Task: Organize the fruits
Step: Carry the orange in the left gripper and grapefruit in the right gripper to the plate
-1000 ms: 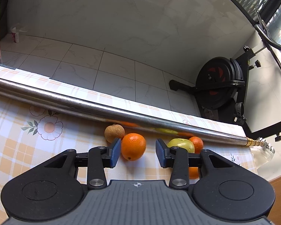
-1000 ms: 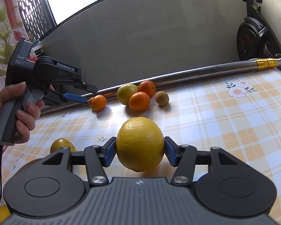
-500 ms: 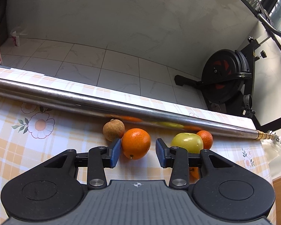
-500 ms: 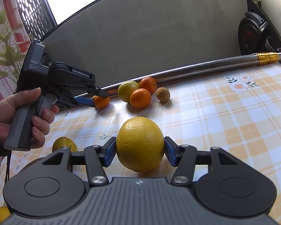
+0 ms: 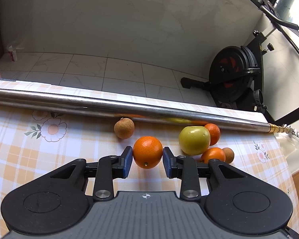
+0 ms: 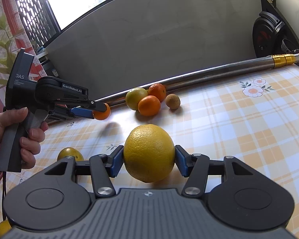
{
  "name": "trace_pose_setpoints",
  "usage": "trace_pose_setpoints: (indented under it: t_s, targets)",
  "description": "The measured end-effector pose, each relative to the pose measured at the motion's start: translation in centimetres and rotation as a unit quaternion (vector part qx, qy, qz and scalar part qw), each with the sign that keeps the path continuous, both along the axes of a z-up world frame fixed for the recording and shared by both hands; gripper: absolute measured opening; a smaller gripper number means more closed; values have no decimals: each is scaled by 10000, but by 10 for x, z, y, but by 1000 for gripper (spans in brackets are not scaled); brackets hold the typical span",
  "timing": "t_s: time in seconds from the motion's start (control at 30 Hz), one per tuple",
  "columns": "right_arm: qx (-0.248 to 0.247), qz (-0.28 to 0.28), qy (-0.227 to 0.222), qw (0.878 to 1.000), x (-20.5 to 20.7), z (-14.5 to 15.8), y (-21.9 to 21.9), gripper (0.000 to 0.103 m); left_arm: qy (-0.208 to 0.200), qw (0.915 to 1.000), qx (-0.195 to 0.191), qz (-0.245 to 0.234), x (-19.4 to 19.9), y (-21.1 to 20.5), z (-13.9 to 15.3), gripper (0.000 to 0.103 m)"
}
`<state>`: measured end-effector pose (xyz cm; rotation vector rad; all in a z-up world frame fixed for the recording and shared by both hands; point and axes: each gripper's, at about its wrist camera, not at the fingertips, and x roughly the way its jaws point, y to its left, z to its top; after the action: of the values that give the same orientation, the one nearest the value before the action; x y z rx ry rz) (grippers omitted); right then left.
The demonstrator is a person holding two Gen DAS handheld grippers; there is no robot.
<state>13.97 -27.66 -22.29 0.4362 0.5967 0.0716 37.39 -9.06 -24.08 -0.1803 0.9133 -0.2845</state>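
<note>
My left gripper (image 5: 147,160) is shut on a small orange (image 5: 147,151) and holds it above the checked tablecloth (image 5: 29,159); the right wrist view shows it lifted (image 6: 101,111), with a shadow below. Beyond it lie a brown round fruit (image 5: 124,128), a green-yellow apple (image 5: 194,140), two oranges (image 5: 213,133) (image 5: 213,154) and another brown fruit (image 5: 228,155). My right gripper (image 6: 148,160) is shut on a large yellow citrus (image 6: 149,155) just above the table. The fruit cluster (image 6: 147,99) lies farther back in that view.
A long metal pole (image 5: 109,107) lies along the table's far edge, behind the fruit. A yellow fruit (image 6: 70,154) sits left of my right gripper, another (image 6: 4,229) at the bottom left corner. An exercise bike (image 5: 235,79) stands on the floor beyond.
My left gripper closed on the small orange and lifted it off the table, away from the cluster. My right gripper kept its hold on the yellow citrus and barely moved.
</note>
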Motion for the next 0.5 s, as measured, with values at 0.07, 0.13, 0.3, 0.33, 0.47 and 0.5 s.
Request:
trace_pose_setpoints:
  t_s: [0.07,0.13,0.3,0.33,0.47,0.5]
  targets:
    - [159,43,-56,9998,-4,0,1,57,-56,9999,-39,-105,-11,4,5,35]
    - [122,65,-63,9999,-7,2,6,57,-99,9997,-36,-215,-23,7,10,35]
    - [121,152,-71,9998,-13,8,16,57,-256,9986,-92,-462,-57,25,26,35]
    - [117,183,-72,9997,-14,9,18,57,-277,9984,-101,-490,-66,32,29,35]
    - [131,273,-42,9995,-17,15,28,57,-277,9982,-86,-523,-97,55,40,35]
    - [138,297,-35,9995,-18,17,31,57,-285,9982,-71,-525,-104,61,42,35]
